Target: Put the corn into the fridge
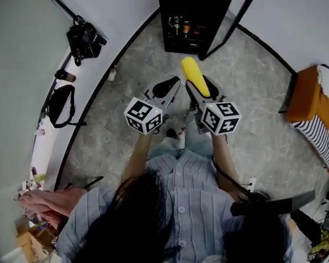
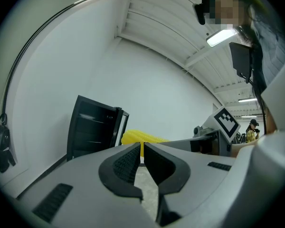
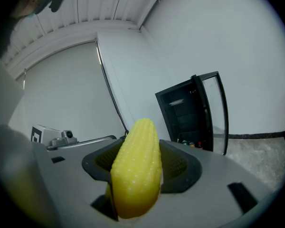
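A yellow corn cob point(image 1: 195, 75) point(image 3: 137, 167) sticks forward out of my right gripper point(image 1: 202, 89) point(image 3: 138, 163), whose jaws are shut on it. The black fridge point(image 1: 194, 15) point(image 3: 190, 113) stands ahead with its glass door point(image 1: 230, 21) point(image 3: 217, 110) swung open; bottles or cans show on a low shelf. My left gripper point(image 1: 169, 86) point(image 2: 141, 163) hangs beside the right one, shut with nothing between its jaws. In the left gripper view the corn point(image 2: 137, 137) shows past the jaw tips, with the fridge point(image 2: 92, 127) at left.
A grey stone-tile floor point(image 1: 252, 103) lies between me and the fridge. A black camera bag point(image 1: 85, 40) and a dark bag point(image 1: 60, 106) sit along the left wall. An orange seat point(image 1: 312, 97) with striped cloth stands at right. Another person's hand point(image 1: 41, 201) shows at lower left.
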Motion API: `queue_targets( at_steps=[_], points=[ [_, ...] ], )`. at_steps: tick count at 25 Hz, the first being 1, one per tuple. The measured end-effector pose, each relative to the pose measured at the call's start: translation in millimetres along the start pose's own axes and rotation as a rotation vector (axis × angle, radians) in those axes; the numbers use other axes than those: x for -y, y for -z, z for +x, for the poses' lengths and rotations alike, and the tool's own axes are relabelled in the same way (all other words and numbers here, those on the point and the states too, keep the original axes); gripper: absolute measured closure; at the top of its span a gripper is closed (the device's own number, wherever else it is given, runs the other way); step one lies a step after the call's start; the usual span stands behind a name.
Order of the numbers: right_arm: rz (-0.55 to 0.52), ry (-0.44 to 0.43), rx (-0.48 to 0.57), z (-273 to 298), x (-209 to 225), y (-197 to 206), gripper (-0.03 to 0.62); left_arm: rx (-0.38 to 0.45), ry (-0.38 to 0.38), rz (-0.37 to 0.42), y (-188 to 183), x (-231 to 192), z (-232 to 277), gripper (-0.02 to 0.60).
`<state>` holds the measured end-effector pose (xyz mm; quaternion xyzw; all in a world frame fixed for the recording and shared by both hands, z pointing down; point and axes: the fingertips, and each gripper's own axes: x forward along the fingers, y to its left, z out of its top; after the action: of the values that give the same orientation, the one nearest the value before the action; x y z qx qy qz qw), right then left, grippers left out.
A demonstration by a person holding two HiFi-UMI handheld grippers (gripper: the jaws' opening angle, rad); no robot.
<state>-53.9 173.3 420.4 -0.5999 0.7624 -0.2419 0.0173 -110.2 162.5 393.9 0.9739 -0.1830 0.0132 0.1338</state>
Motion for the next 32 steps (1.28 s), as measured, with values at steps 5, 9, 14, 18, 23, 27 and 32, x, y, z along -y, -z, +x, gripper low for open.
queue_targets(
  at_steps=[5, 9, 14, 18, 23, 27, 32],
  points=[
    [-0.002, 0.001, -0.016, 20, 28, -14, 0.344, 0.012, -0.015, -0.026, -7, -24, 30, 0.569],
    [0.006, -0.014, -0.025, 35, 51, -28, 0.344, 0.026, -0.017, -0.043, -14, -37, 61, 0.569],
    [0.013, -0.023, -0.059, 59, 83, -39, 0.344, 0.017, -0.019, -0.059, -10, -57, 99, 0.569],
    [0.015, -0.033, -0.081, 79, 112, -52, 0.344, 0.031, -0.048, -0.08, -16, -82, 132, 0.569],
    [0.02, -0.042, -0.095, 98, 149, -73, 0.344, 0.039, -0.083, -0.086, -27, -103, 167, 0.569],
    [0.025, -0.068, -0.105, 113, 167, -84, 0.344, 0.034, -0.119, -0.091, -30, -113, 183, 0.569],
    [0.029, -0.107, -0.105, 139, 188, -106, 0.344, 0.005, -0.129, -0.068, -39, -118, 205, 0.57]
  ],
)
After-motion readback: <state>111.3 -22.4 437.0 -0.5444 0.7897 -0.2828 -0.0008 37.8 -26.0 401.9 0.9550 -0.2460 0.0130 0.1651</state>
